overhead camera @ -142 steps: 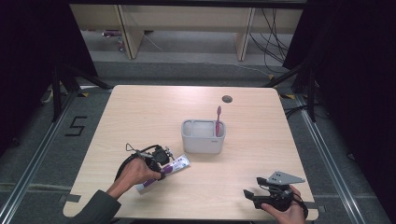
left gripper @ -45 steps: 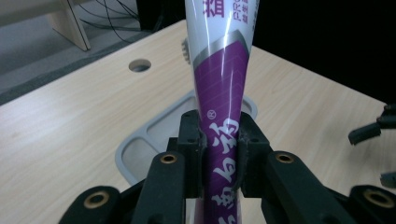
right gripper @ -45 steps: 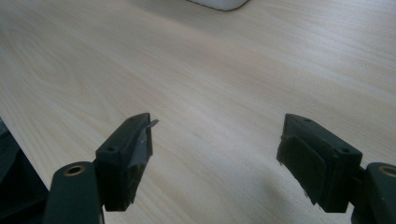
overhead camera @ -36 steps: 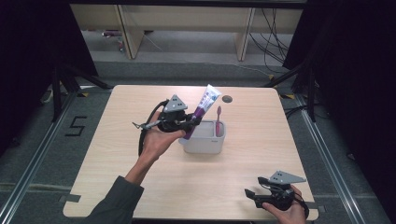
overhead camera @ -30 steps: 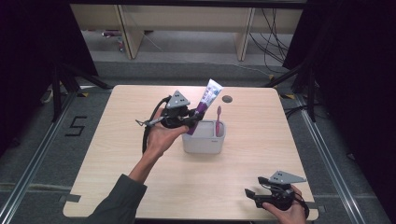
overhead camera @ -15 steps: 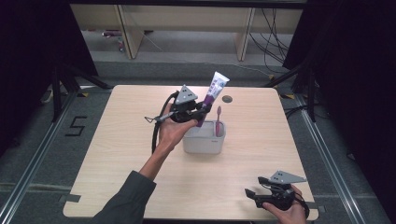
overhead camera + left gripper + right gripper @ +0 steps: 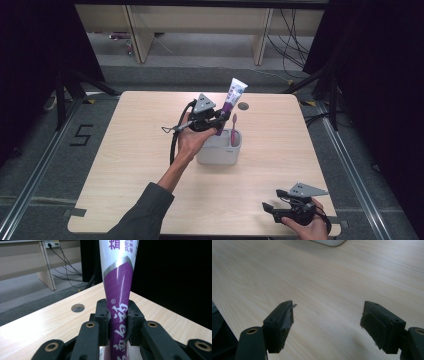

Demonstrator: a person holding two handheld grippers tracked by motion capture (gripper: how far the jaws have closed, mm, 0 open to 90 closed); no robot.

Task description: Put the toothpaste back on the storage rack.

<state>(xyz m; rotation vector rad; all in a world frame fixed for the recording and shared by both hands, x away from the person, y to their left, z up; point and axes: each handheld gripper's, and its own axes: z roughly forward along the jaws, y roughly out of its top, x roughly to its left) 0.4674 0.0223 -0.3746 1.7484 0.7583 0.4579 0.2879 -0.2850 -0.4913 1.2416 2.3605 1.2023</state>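
High view: left gripper (image 7: 218, 119) was held above the far-left rim of the grey holder (image 7: 218, 154), jaws clamped on a purple-and-white tube (image 7: 229, 103). Tube stood nearly upright, its long axis tilted a little to the right, crimped end up; its lower end hung just over the holder's opening, so the coming move was judged to be a short descent straight down. A pink toothbrush (image 7: 233, 129) stood inside the holder at its right side, just beside the tube's path. Right gripper (image 7: 272, 209) rested near the table's (image 7: 125, 165) near-right edge, well apart from the holder, jaws spread with nothing between; the left hand was plainly the nearer.

Left gripper view: tube (image 7: 118, 297) pinched at its waist between both pads (image 7: 102, 320). Tube's cap end was hidden below the jaws, its top cut off by the frame. Holder's interior could not be made out.
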